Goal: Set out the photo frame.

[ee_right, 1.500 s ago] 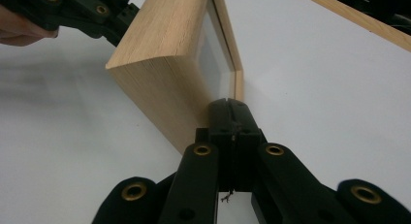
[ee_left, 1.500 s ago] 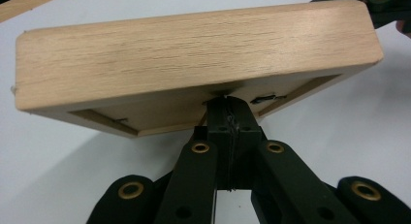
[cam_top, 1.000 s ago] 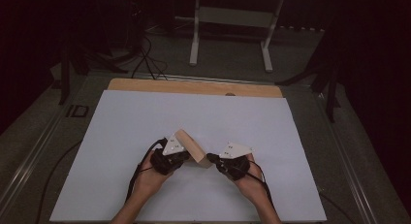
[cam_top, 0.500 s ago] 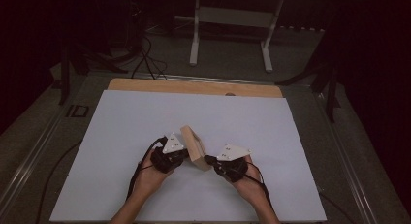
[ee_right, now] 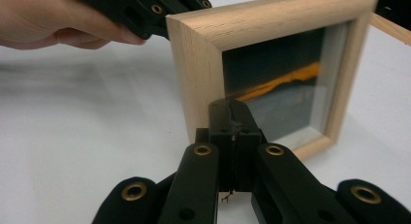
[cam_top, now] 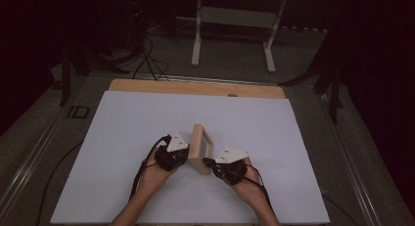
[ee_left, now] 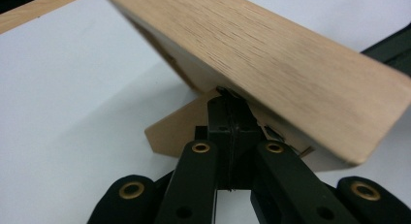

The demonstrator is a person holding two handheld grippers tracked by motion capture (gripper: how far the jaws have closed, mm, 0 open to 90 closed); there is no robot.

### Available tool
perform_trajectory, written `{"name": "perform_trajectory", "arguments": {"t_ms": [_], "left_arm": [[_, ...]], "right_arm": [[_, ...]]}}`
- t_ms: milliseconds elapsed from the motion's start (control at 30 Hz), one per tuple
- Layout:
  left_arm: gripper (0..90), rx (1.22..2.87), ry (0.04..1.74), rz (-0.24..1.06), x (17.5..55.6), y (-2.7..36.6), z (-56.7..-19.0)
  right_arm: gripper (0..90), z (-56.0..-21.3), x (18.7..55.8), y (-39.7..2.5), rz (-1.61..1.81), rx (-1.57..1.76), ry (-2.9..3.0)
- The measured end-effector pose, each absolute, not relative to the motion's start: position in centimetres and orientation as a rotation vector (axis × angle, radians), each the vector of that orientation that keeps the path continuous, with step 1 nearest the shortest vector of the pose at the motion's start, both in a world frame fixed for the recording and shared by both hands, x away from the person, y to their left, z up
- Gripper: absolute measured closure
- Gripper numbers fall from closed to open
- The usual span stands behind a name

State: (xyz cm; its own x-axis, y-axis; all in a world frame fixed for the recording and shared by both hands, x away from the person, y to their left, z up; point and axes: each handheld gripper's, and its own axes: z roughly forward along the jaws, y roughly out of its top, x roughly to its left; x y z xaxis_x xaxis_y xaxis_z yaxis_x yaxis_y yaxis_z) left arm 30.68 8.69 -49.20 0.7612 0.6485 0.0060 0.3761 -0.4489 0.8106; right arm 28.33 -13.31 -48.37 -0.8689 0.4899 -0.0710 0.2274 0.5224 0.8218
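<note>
left gripper (cam_top: 182,156): jaws closed at frame (cam_top: 201,148) back; grip unclear
right gripper (cam_top: 211,163): closed, empty
step: you steady frame upright, release slowly

left tongs (cam_top: 182,157): black body, grey three-cornered plate on top, black cable trailing back
right tongs (cam_top: 214,166): same build
jaws: black links, brass-ringed rivets
forearms: bare, no sleeves

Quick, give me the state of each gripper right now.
Left gripper: jaws shut, tips against the back of the wooden picture frame.
Right gripper: jaws shut, tips at the frame's front; grip cannot be told.
</note>
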Motion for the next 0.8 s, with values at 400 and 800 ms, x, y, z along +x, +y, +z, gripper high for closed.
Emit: {"name": "perform_trajectory", "arguments": {"t_ms": [400, 800], "left_arm": [[81.7, 2.058, 0.813, 0.376, 30.8, 9.0, -49.3], [68.9, 1.984, 0.946, 0.403, 30.4, 11.0, -49.0]], "right_arm": [[85.4, -48.4, 28.3, -13.3, 1.261, 0.603, 2.459], [65.0, -48.2, 28.6, -14.1, 1.26, 0.658, 2.432]]}}
